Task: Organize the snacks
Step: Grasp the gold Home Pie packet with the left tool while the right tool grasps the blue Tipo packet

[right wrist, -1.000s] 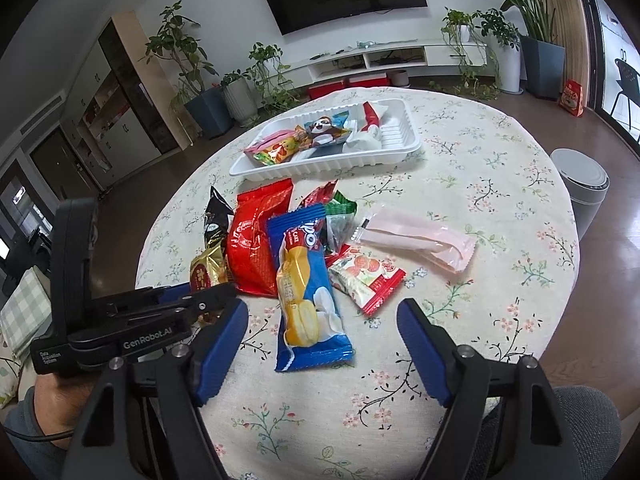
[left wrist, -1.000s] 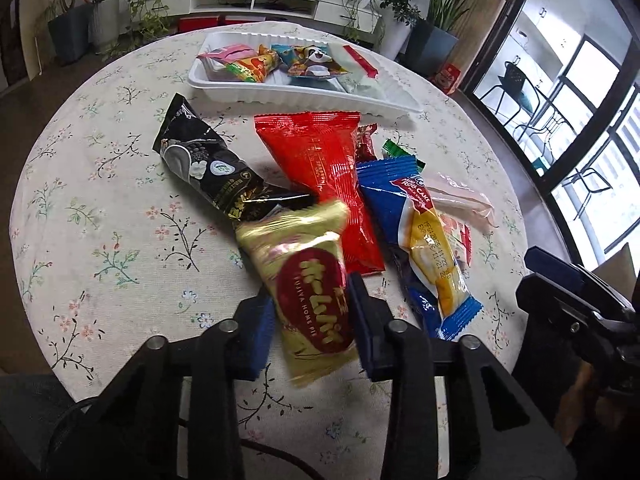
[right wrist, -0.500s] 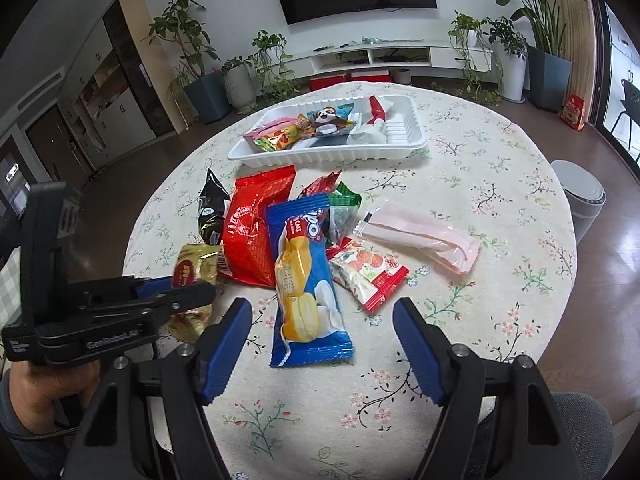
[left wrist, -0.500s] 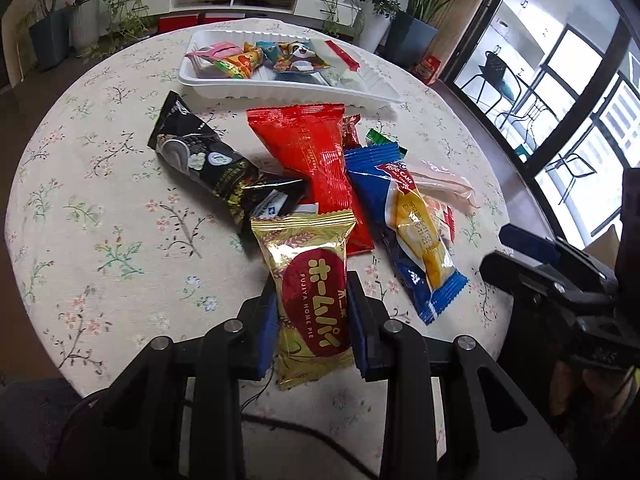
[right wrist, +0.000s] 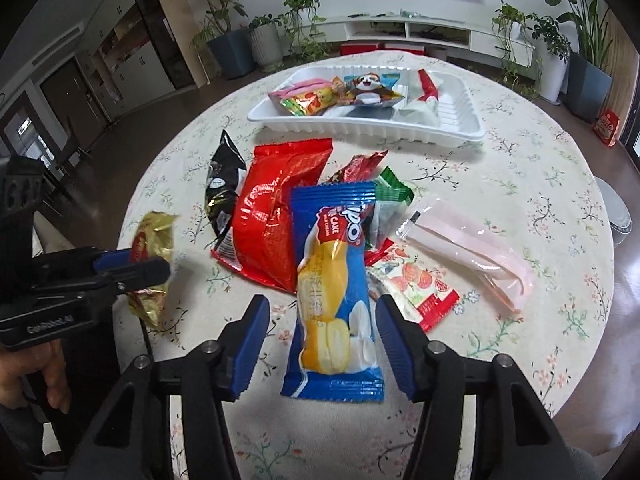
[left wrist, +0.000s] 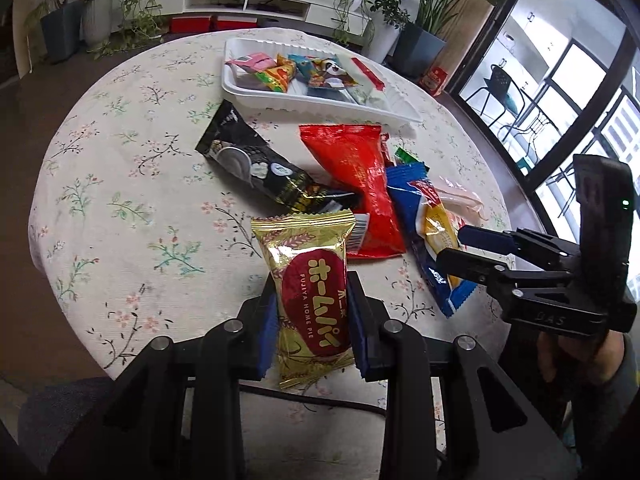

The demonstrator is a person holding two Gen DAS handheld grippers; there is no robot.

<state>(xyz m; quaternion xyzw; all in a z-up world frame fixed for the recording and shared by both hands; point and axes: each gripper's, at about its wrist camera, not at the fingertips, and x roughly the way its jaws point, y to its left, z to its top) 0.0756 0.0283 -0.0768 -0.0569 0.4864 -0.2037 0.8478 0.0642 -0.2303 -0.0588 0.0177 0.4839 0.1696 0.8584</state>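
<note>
My left gripper (left wrist: 312, 320) is shut on a gold and red pie packet (left wrist: 310, 288) and holds it above the table's near edge; the packet also shows in the right wrist view (right wrist: 150, 260). My right gripper (right wrist: 320, 336) is open, its blue pads either side of the near end of a blue cake packet (right wrist: 336, 288), not touching it. A red packet (right wrist: 276, 208), a black packet (right wrist: 222, 192), a pink packet (right wrist: 468, 248) and a strawberry packet (right wrist: 416, 284) lie around it. A white tray (right wrist: 460, 128) at the far side holds several snacks.
The round table has a floral cloth (left wrist: 120, 184). Potted plants (right wrist: 236, 40) and a low white shelf (right wrist: 404, 28) stand beyond it. A white bin (right wrist: 616, 216) stands on the floor at the right. Windows (left wrist: 568, 80) are at the right.
My left gripper has lifted the gold packet off the pile and drawn it back toward me. My right gripper has moved in over the blue cake packet and narrowed a little.
</note>
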